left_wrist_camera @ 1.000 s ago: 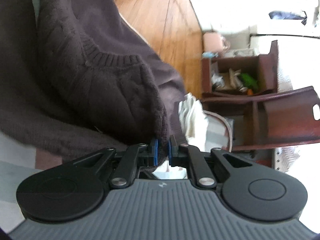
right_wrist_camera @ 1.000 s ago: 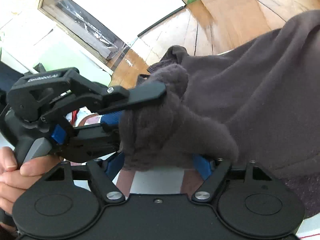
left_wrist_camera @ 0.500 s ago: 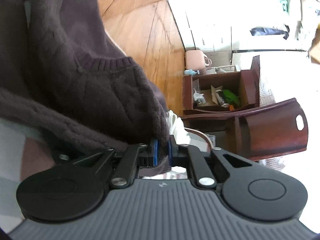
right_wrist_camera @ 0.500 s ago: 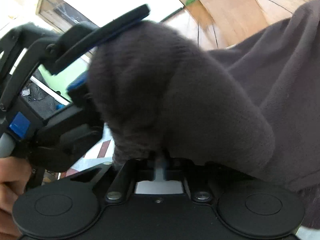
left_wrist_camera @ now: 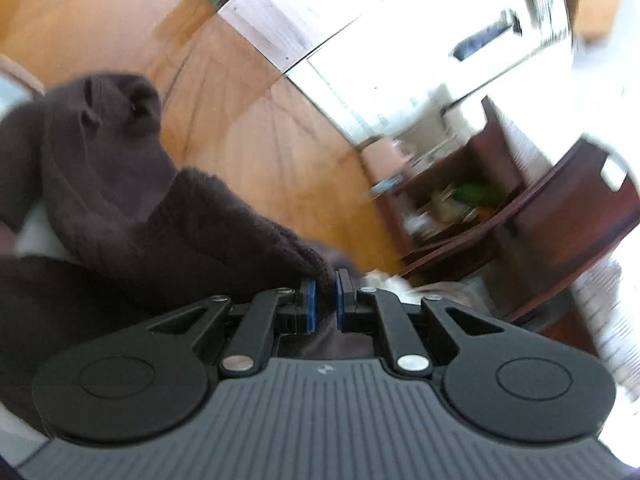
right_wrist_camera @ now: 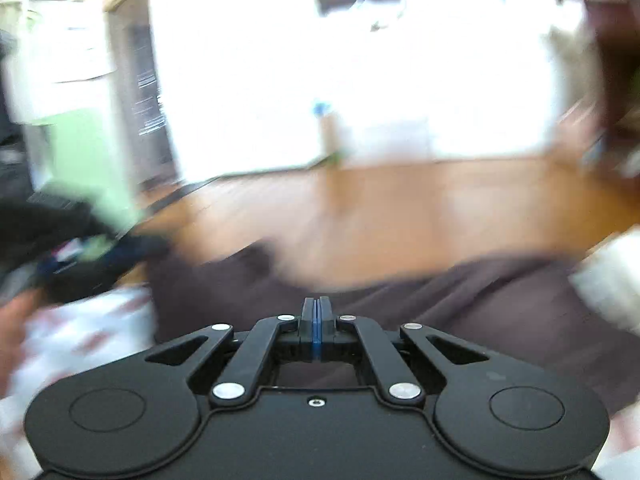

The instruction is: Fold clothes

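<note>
Wooden floor (left_wrist_camera: pixel 256 152) stretches beyond both grippers. Left gripper (left_wrist_camera: pixel 325 294) pinches a fold of the dark brown knit sweater (left_wrist_camera: pixel 120 208) between its blue pads, the cloth bunching up to the left of its jaws. Right gripper (right_wrist_camera: pixel 316 322) has its jaws pressed together with nothing between them; the sweater lies just beyond and beneath their tips.

Dark brown knit sweater (left_wrist_camera: pixel 120 216), orange-brown wooden floor (left_wrist_camera: pixel 256 152), reddish-brown chair (left_wrist_camera: pixel 568 216), blue gripper pads (left_wrist_camera: pixel 308 304).
</note>
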The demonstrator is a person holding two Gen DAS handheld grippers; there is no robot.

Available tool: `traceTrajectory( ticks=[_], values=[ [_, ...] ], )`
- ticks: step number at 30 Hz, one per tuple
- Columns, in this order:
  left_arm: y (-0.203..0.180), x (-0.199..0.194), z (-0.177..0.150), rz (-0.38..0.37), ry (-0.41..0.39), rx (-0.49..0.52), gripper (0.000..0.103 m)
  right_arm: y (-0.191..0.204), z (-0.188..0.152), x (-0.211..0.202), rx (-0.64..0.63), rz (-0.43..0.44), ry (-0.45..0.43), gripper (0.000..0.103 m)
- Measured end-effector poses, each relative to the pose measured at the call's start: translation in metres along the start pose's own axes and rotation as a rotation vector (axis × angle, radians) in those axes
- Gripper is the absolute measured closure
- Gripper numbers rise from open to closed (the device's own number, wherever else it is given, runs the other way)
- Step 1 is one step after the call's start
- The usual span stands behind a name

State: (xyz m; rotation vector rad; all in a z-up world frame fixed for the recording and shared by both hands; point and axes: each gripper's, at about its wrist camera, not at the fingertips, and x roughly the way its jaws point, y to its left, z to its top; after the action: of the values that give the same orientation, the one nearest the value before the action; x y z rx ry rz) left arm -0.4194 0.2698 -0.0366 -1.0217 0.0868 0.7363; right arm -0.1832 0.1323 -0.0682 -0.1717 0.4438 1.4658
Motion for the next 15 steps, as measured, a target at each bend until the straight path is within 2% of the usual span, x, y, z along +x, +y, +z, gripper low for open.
traceTrajectory(
  ticks=[1,2,5,7,8,9,12,15],
  values=[
    [-0.002,0.003,-0.001,0.001,0.018,0.004,0.095,-0.005,0.001,0.002,0.025,-0.009,0.023,0.102],
    [0.001,0.005,-0.002,-0.012,0.03,-0.012,0.095,-0.01,0.0,0.008,0.062,0.018,0.079,0.101],
    [0.012,0.008,-0.002,-0.057,0.058,-0.067,0.095,-0.01,-0.026,0.029,0.191,0.245,0.286,0.093],
    [0.013,0.009,-0.001,-0.074,0.069,-0.079,0.095,0.002,-0.048,0.042,0.173,0.337,0.395,0.07],
    [0.014,0.01,-0.002,-0.083,0.075,-0.087,0.095,0.011,-0.057,0.046,0.146,0.347,0.436,0.043],
    [0.015,0.011,-0.004,-0.094,0.077,-0.1,0.094,0.018,-0.065,0.046,0.114,0.335,0.448,0.027],
    [0.022,0.01,-0.008,-0.127,0.077,-0.147,0.094,0.031,-0.082,0.041,0.097,0.334,0.422,0.021],
    [0.027,0.011,-0.011,-0.141,0.071,-0.182,0.094,0.036,-0.084,0.082,0.209,0.431,0.477,0.019]
  ],
)
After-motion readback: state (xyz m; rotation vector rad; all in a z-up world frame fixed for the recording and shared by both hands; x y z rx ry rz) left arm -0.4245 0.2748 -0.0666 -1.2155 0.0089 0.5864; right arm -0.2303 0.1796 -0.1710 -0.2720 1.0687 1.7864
